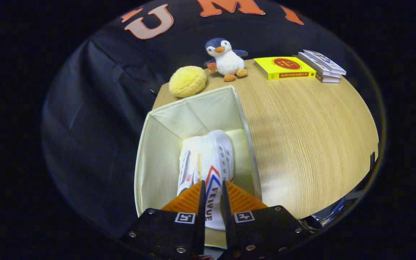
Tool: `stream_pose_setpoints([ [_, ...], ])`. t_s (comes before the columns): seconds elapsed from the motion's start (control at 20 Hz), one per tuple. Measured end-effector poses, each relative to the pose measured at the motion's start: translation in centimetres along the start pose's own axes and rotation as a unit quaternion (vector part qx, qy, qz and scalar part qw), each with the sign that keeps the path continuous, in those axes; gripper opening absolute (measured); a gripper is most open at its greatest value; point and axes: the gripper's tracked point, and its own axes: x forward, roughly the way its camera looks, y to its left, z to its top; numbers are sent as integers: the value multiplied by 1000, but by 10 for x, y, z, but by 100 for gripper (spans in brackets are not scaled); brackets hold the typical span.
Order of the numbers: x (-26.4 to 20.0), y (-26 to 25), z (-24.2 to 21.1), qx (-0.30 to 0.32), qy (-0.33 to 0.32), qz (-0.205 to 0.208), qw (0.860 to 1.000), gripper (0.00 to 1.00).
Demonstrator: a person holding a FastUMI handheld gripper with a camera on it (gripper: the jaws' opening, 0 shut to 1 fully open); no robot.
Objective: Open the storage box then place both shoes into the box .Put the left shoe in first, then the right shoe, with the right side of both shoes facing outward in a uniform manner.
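The cream fabric storage box (pixel 164 119) stands open at the left edge of the wooden table. Inside it lie two white canvas shoes. One shoe (pixel 188 162) rests on its side by the left wall. The other shoe (pixel 218 155), with a red and blue chevron on its side, is held over it by its heel end. My gripper (pixel 213 187) reaches down into the box and is shut on that second shoe, both orange fingers (pixel 190 198) pressing its sides.
Beyond the box stand a yellow plush ball (pixel 187 81) and a penguin plush (pixel 226 59). A yellow book (pixel 284 67) and a stack of white books (pixel 323 65) lie at the far right. The bare tabletop (pixel 312 144) spreads right of the box.
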Motion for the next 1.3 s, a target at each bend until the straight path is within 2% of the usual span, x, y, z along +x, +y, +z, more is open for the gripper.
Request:
stream_pose_setpoints([
  [0.25, -40, -1, 40, -47, -56, 66, 995, 49],
  [0.3, -49, -7, 50, -54, -71, 73, 993, 56],
  [0.4, -67, -26, 71, -66, -106, 83, 989, 65],
  [0.6, -100, -74, 114, -80, -176, 97, 976, 80],
  [0.9, -149, -154, 153, -88, -278, 94, 952, 95],
  [1.1, -181, -210, 177, -93, -359, 67, 926, 96],
  [1.3, -198, -258, 192, -106, -406, 26, 907, 98],
])
